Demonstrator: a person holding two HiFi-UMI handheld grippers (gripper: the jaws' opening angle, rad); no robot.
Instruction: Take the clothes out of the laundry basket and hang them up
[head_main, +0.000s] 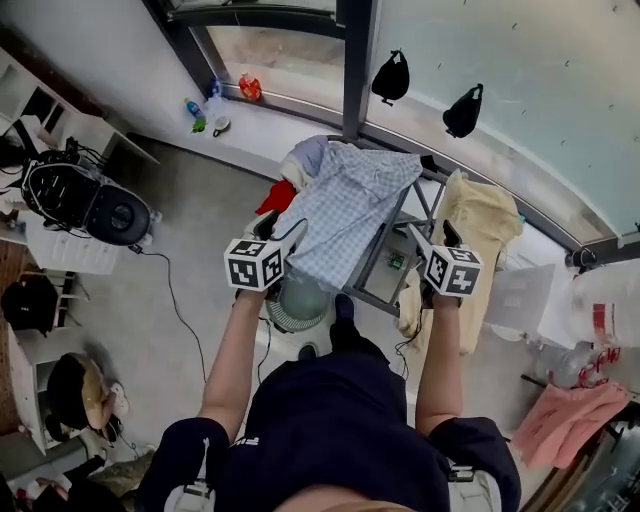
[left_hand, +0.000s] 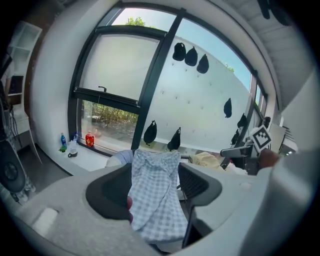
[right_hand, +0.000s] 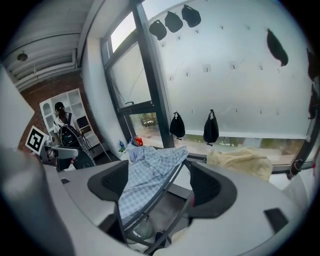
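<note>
Shirt (head_main: 345, 210), checked: draped over rack (head_main: 378, 258) by the window. Yellow cloth (head_main: 480, 225): hung on the rack's right side.

Left gripper (left_hand: 155, 187): jaws wide apart, with the shirt's lower end hanging between them, unpinched. Right gripper (right_hand: 157, 182): jaws apart, nothing held, facing the rack bars.

Step, as we judge it: letting go of the shirt, now hung. Next: we reach down to what we take for the basket (head_main: 298, 303), under the rack, for another garment.

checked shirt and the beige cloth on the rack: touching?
Apart. The right gripper view shows a bare rack bar between the checked shirt and the beige cloth.
</note>
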